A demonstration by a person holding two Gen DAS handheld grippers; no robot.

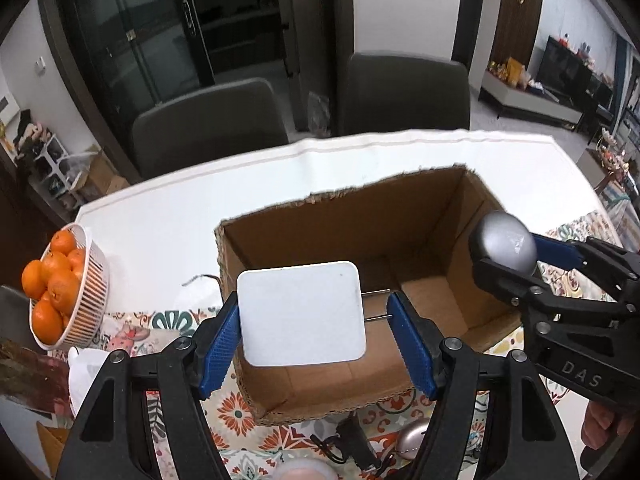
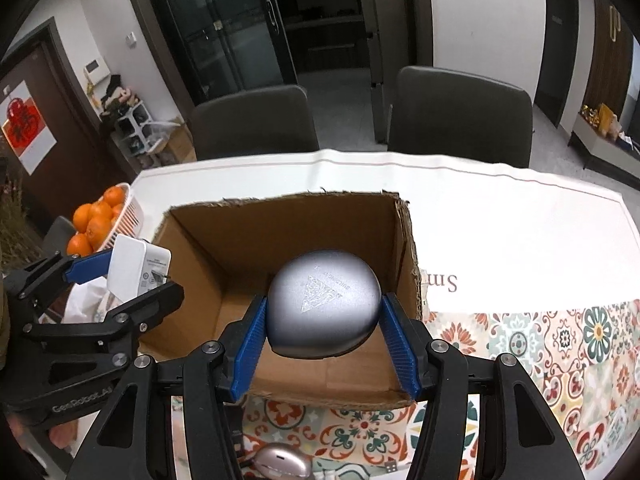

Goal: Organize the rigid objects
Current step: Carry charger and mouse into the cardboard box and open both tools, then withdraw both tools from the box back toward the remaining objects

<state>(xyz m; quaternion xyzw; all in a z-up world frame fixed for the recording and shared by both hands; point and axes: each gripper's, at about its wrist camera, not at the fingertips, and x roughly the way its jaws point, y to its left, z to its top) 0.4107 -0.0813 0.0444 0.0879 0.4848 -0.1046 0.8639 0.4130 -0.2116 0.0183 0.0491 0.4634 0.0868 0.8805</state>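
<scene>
Nearest to me, on the patterned tablecloth (image 2: 560,340) below my grippers, lay a small silvery oval gadget (image 2: 282,462) and a black cable (image 1: 344,446), both on the near side of the cardboard box (image 1: 320,232). Just above them my left gripper (image 1: 316,320) held a white power adapter (image 1: 302,314) over the near left part of the open box; the left blue pad pressed its flat side and the right pad (image 1: 408,336) met the tips of its two metal prongs (image 1: 376,305), so it hung clamped between my fingers at a middling width. In the right wrist view the same adapter showed its printed label side, tilted, at the left edge of the box.

My right gripper (image 2: 322,322) held a grey rounded case (image 2: 324,304) with a faint triangular mark on its top. Both blue pads (image 2: 250,340) pressed its sides, and it hovered over the box's inside, nearer the right wall. The jaws stood fairly narrow around it.

Beyond both items the box floor looked bare brown cardboard, with torn upper edges on the far wall.

Farther left, near the table's edge, stood a white slatted basket (image 1: 94,280) heaped with oranges (image 1: 52,276). Past the box a white cloth (image 2: 480,216) covered the far half of the table, and two dark chairs (image 2: 460,112) stood behind it before glass doors (image 2: 224,24).
</scene>
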